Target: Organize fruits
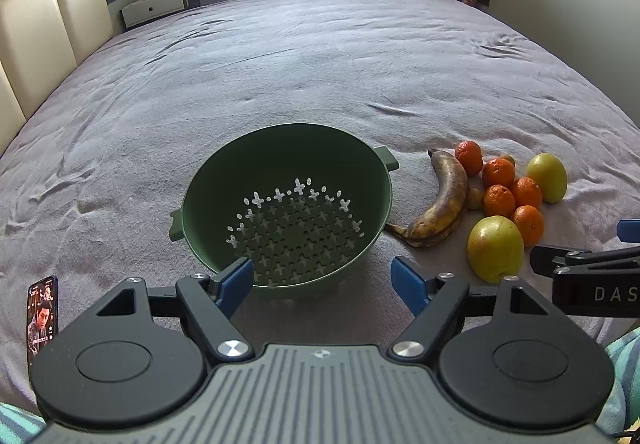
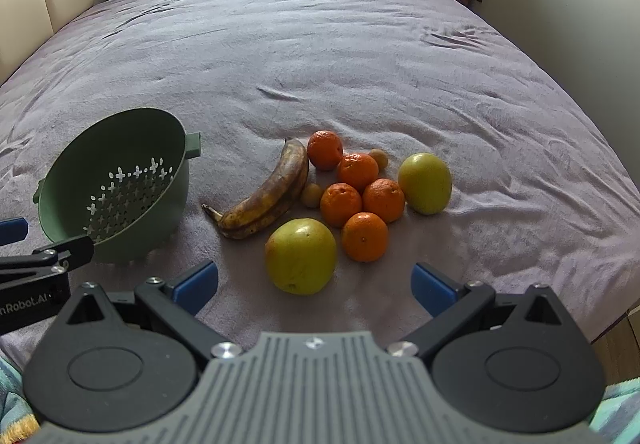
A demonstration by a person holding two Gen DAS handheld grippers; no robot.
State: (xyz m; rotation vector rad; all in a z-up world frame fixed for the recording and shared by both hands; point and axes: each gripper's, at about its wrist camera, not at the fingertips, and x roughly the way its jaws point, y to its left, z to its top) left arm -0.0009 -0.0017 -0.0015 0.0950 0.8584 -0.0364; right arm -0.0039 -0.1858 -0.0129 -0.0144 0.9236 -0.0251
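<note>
Both the left gripper and right gripper hover spread wide and empty over the mauve bedspread, probably because nothing's sorted yet: the empty green perforated plastic colander waits just left of the fruit pile, nearest being a big yellow-green citrus.

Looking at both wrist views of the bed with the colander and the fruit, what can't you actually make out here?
- Small tan fruit, left wrist view: mostly hidden between the banana and the oranges; kind unclear.
- Colander near rim, right wrist view: covered by the left gripper.
- Right gripper, left wrist view: cut off by the right edge.
- Phone screen: too small to read.
</note>
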